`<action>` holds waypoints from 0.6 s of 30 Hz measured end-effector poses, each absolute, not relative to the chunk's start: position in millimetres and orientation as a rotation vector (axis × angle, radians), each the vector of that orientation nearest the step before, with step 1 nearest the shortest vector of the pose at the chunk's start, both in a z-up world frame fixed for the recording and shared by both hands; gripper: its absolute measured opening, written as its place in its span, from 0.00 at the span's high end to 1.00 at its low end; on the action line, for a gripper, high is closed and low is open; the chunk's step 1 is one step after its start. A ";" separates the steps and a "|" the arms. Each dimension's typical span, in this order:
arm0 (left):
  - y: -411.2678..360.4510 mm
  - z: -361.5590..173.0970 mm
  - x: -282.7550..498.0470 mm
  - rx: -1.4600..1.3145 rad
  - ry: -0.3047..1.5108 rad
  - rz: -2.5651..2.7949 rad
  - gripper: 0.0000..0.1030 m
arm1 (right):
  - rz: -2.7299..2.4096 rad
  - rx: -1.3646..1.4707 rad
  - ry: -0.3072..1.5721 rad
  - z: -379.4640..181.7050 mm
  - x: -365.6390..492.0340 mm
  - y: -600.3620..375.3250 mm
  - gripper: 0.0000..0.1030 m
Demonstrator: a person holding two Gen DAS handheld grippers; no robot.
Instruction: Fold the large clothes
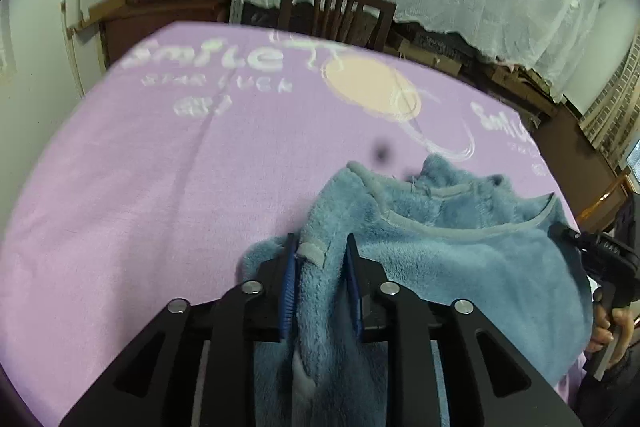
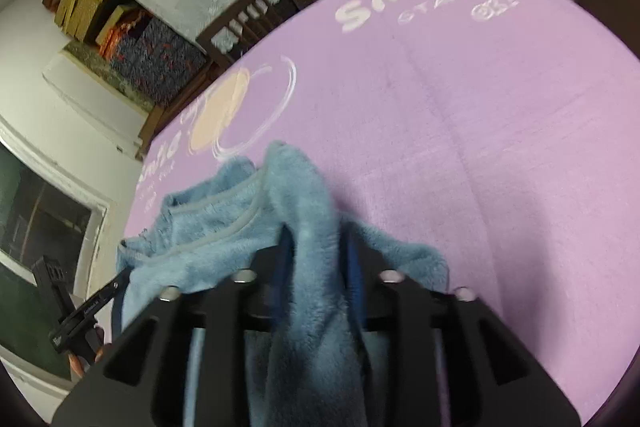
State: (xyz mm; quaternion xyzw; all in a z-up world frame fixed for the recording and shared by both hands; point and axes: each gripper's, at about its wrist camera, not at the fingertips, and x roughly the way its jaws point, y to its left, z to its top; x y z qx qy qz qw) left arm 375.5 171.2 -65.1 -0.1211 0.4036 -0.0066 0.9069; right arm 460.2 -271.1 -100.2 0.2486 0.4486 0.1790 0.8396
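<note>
The left claw (image 1: 320, 247) is clenched on a bunched edge of the blue fleece garment (image 1: 460, 259), its blue pads pressing the fabric between them. The right claw (image 2: 316, 247) likewise grips another bunch of the garment, which trails onto the purple blanket (image 1: 160, 187) near its cream circle print (image 1: 368, 87).

Fleece garment (image 1: 460, 259) below bottom edge; blurred lettering (image 1: 208, 61)

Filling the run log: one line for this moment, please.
left claw: shut on blue fleece garment | right claw: shut on same garment | garment bunched over purple blanket, unfolded
</note>
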 end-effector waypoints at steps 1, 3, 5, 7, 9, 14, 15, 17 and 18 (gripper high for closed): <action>167.2 -52.5 368.3 -0.216 0.800 0.010 0.68 | 0.361 0.527 0.913 -91.0 455.8 -274.6 0.60; 160.1 -34.5 358.4 -0.184 0.750 0.022 0.60 | 0.353 0.510 0.864 -74.3 448.9 -276.6 0.60; 151.4 -21.9 351.3 -0.194 0.721 -0.007 0.57 | 0.369 0.506 0.819 -59.6 439.3 -274.5 0.60; 135.8 -16.4 350.1 -0.195 0.724 -0.076 0.57 | 0.428 0.501 0.804 -48.4 431.2 -259.8 0.60; 117.0 -18.6 352.3 -0.182 0.741 -0.136 0.56 | 0.501 0.482 0.811 -43.3 425.7 -237.5 0.60; 79.3 -60.6 370.1 -0.129 0.846 -0.185 0.56 | 0.684 0.432 0.897 -55.2 418.3 -180.7 0.61; 79.8 -67.8 373.0 -0.131 0.864 -0.180 0.56 | 0.685 0.418 0.906 -59.3 417.8 -177.1 0.61; 85.7 -85.1 379.0 -0.149 0.888 -0.177 0.56 | 0.661 0.387 0.936 -73.4 421.4 -173.6 0.64; 88.4 -86.7 379.2 -0.158 0.879 -0.187 0.55 | 0.651 0.383 0.950 -80.1 424.3 -175.1 0.68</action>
